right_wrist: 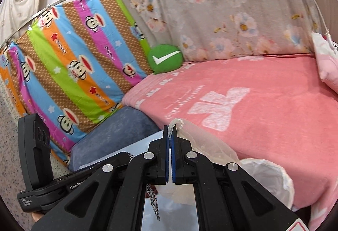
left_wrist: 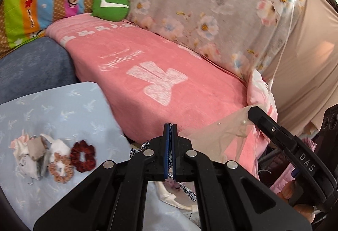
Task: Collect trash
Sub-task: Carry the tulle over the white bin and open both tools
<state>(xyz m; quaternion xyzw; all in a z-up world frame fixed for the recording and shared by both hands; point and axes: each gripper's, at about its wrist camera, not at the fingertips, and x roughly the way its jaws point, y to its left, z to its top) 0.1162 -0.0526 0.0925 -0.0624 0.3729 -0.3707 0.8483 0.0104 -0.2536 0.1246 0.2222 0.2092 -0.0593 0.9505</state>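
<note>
A heap of crumpled white and grey paper trash [left_wrist: 31, 157] lies on the light blue pillow [left_wrist: 69, 112] at lower left. My left gripper [left_wrist: 170, 131] is shut; a black-and-white patterned strip [left_wrist: 169, 159] shows between and below its jaws, and I cannot tell whether it is clamped. My right gripper [right_wrist: 170, 132] is shut on the rim of a translucent plastic bag [right_wrist: 202, 142], which hangs over the pink blanket. In the left wrist view the bag [left_wrist: 219, 135] hangs from the right gripper's finger [left_wrist: 266, 123].
Two scrunchies, a tan one [left_wrist: 61, 169] and a dark red one [left_wrist: 82, 156], lie beside the trash. A pink blanket [left_wrist: 160, 74] covers the bed. A green check-mark cushion [left_wrist: 111, 4], floral bedding [left_wrist: 211, 2] and a striped monkey-print sheet [right_wrist: 74, 70] stand behind.
</note>
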